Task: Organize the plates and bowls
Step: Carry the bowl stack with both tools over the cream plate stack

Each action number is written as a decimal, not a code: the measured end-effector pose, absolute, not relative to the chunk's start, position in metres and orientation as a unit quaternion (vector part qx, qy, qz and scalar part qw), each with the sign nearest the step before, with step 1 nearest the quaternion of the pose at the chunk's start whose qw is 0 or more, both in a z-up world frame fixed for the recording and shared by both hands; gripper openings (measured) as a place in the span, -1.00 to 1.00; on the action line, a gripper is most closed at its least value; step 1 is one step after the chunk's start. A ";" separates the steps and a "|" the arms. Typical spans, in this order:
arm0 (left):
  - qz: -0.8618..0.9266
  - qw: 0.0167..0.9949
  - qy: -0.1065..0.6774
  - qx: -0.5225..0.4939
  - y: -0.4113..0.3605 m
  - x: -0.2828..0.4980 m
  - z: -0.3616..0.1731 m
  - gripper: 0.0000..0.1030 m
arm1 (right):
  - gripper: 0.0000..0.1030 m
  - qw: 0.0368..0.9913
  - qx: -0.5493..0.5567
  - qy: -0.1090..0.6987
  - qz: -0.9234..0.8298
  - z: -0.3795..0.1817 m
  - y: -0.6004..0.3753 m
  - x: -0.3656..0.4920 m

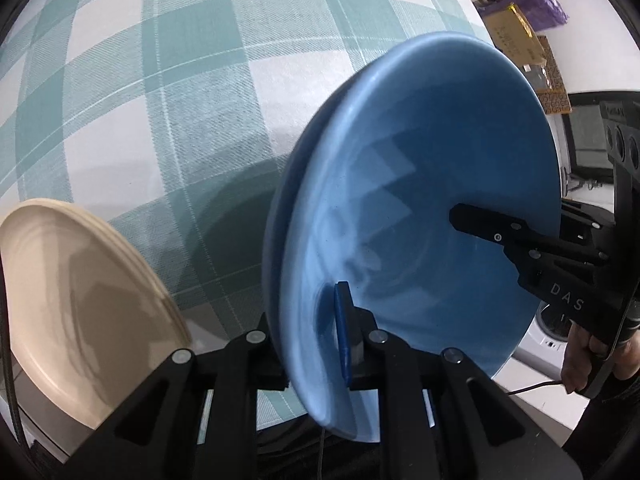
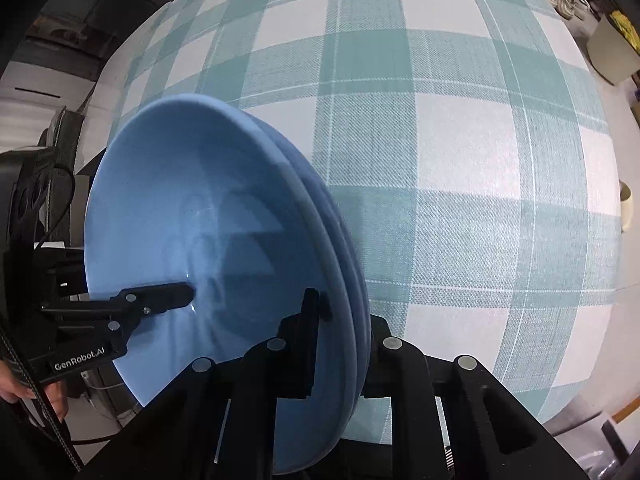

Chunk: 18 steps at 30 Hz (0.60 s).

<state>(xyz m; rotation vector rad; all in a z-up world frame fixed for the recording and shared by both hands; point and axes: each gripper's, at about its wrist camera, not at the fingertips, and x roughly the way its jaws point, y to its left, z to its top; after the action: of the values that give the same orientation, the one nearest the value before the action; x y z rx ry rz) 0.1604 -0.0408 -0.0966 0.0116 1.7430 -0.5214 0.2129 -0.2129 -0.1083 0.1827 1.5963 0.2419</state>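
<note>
A stack of blue plates [image 1: 420,160] [image 2: 180,200] hangs tilted above the checked tablecloth [image 1: 160,100], held from two sides. At the near rim in the left wrist view, my left gripper [image 1: 312,340] is shut on the stack, its blue-padded finger inside the top plate. My right gripper [image 1: 480,224] clamps the opposite rim. The right wrist view has my right gripper [image 2: 344,320] shut on the near rim and my left gripper [image 2: 172,296] on the far one. A stack of beige plates [image 1: 72,280] rests on the table to the left.
The teal and white tablecloth [image 2: 440,160] stretches ahead of the plates. Cardboard boxes and bags [image 1: 516,36] lie beyond the table's right edge. A person's hand [image 1: 580,356] holds the right gripper's handle. A pale object [image 2: 626,208] peeks in at the right edge.
</note>
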 end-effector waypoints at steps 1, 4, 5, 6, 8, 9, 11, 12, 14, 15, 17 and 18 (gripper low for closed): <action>-0.226 0.614 0.756 0.005 -0.039 0.162 -0.096 -0.72 | -0.73 0.688 0.082 0.713 0.108 -0.107 -0.211 0.215; -0.222 0.619 0.753 -0.002 -0.032 0.165 -0.091 -0.72 | -0.73 0.689 0.083 0.712 0.109 -0.101 -0.210 0.217; -0.221 0.621 0.752 -0.004 -0.031 0.165 -0.090 -0.72 | -0.74 0.689 0.080 0.712 0.112 -0.099 -0.208 0.219; -0.220 0.623 0.751 -0.004 -0.029 0.165 -0.088 -0.72 | -0.74 0.690 0.080 0.711 0.113 -0.096 -0.208 0.219; -0.215 0.627 0.749 -0.010 -0.021 0.172 -0.088 -0.72 | -0.74 0.690 0.077 0.710 0.117 -0.090 -0.202 0.222; -0.213 0.629 0.748 -0.011 -0.019 0.172 -0.086 -0.72 | -0.74 0.689 0.074 0.710 0.121 -0.087 -0.197 0.224; -0.205 0.633 0.746 -0.017 -0.005 0.169 -0.082 -0.72 | -0.75 0.688 0.074 0.711 0.128 -0.083 -0.189 0.226; -0.203 0.634 0.746 -0.018 -0.007 0.170 -0.081 -0.72 | -0.75 0.686 0.077 0.712 0.131 -0.083 -0.184 0.228; -0.193 0.638 0.745 -0.025 0.006 0.169 -0.077 -0.72 | -0.75 0.680 0.078 0.716 0.137 -0.082 -0.172 0.233; -0.190 0.640 0.744 -0.027 0.011 0.168 -0.075 -0.72 | -0.75 0.680 0.075 0.715 0.141 -0.080 -0.166 0.234; -0.182 0.645 0.741 -0.036 0.025 0.167 -0.071 -0.72 | -0.75 0.679 0.067 0.715 0.149 -0.077 -0.151 0.238; -0.179 0.647 0.740 -0.039 0.029 0.165 -0.069 -0.72 | -0.75 0.679 0.065 0.715 0.152 -0.074 -0.146 0.238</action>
<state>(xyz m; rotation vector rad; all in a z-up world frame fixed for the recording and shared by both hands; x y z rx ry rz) 0.1649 0.0294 -0.0692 -0.0896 1.6836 -0.4076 0.2385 -0.1462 -0.0741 0.1458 1.6064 0.3420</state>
